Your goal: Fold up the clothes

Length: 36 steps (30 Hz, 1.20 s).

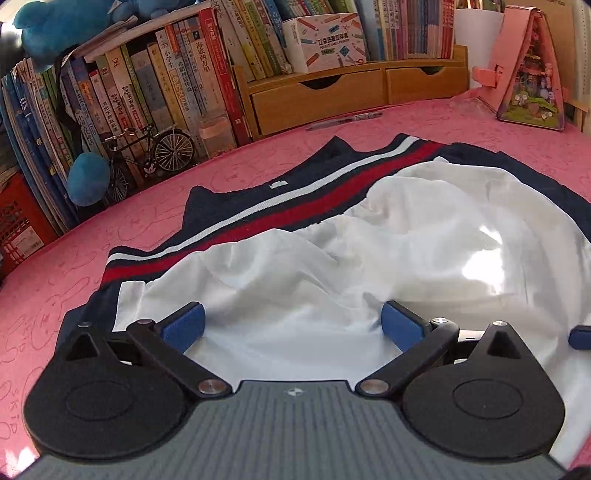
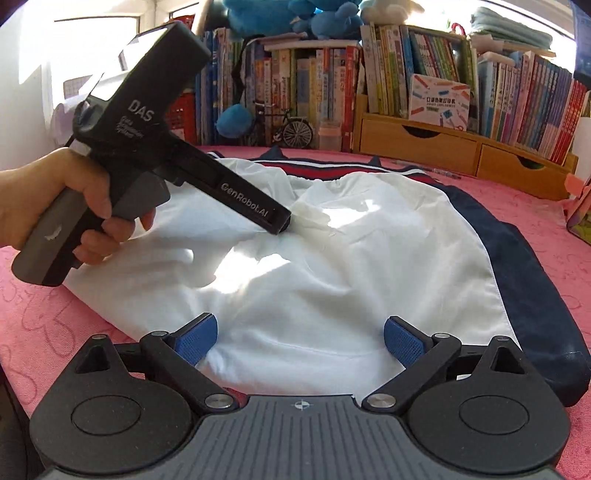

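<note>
Lying across the middle of the desk (image 1: 258, 166), which wears a pink patterned cover: one garment (image 1: 351, 229), navy with red and white stripes along its far edge, a rumpled white panel turned up over the near part.

Left claw (image 1: 293, 328): blue pads spread wide over the white cloth at the near edge, nothing pinched between them. A person's hand (image 2: 92, 206) grips its grey handle, seen from the right wrist view.

Right claw (image 2: 300, 341): pads likewise spread wide over the white panel's near hem, gripping nothing.

Far edge of desk: row of books (image 2: 517, 92), wooden drawer unit (image 1: 351, 92), model bicycle (image 1: 147, 155), blue plush toys (image 1: 55, 26), a pen (image 1: 343, 120) lying beyond the garment.

Far right corner: pink triangular display house (image 1: 528, 74).
</note>
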Each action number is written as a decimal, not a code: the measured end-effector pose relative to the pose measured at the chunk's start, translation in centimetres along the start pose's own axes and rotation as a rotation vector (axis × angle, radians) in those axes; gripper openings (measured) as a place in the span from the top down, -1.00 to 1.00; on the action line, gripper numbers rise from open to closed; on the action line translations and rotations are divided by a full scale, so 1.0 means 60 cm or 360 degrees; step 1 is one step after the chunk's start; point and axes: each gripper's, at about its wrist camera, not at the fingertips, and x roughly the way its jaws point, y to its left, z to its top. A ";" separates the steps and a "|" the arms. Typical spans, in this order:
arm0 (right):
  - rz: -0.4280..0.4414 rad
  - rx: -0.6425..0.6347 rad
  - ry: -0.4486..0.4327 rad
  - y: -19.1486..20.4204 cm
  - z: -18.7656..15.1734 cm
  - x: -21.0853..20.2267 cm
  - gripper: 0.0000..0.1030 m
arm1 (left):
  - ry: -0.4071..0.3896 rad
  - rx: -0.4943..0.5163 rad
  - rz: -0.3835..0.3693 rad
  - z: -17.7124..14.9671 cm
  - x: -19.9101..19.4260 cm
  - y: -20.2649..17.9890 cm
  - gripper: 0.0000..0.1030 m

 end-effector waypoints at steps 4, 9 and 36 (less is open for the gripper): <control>0.0006 0.0010 -0.0001 -0.003 -0.003 -0.003 -0.91 | 0.0016 -0.0068 0.0110 0.040 0.044 0.018 -1.00; 0.0004 0.0020 -0.0007 -0.006 -0.002 -0.004 -0.90 | 0.0049 -0.0120 0.0107 0.066 0.072 0.031 -1.00; 0.0015 0.0041 -0.0009 -0.010 -0.004 -0.007 -0.92 | 0.0007 -0.0158 0.0128 0.059 0.055 0.032 -0.93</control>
